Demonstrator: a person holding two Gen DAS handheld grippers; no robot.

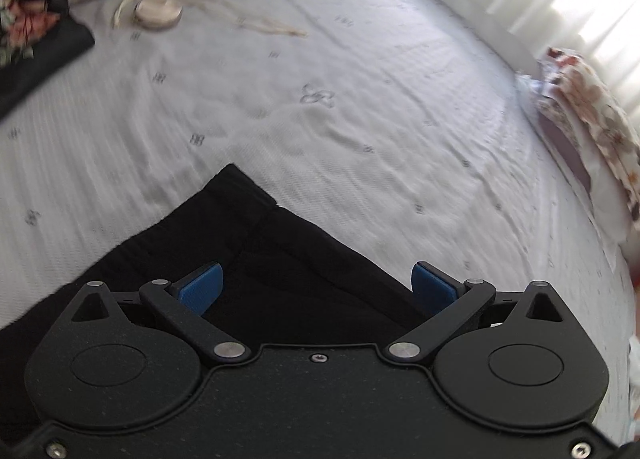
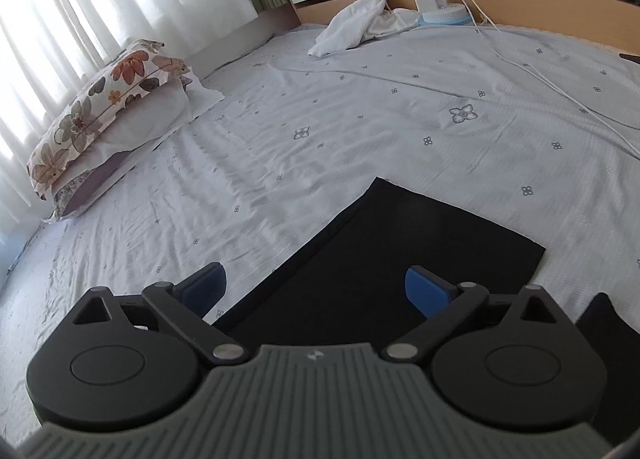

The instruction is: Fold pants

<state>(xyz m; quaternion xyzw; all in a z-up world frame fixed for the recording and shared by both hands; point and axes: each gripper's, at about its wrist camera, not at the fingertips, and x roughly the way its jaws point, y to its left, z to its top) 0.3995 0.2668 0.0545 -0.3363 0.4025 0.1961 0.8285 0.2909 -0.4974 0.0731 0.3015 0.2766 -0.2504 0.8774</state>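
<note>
We work on a wide pale-blue bedsheet printed with small flowers (image 2: 360, 107), and the black fabric pants (image 2: 400, 259) lie flat on it at six o'clock in both views, seemingly partly folded. Our left gripper (image 1: 316, 287) hovers spread over the waistband end; our right gripper (image 2: 316, 291) hovers spread at the pants' left edge, pinching nothing. To fold well, we should likely pinch matching corners together, lift evenly, and lay edge onto edge. No containers show; a floral pillow (image 2: 104, 99) sits at ten o'clock.
</note>
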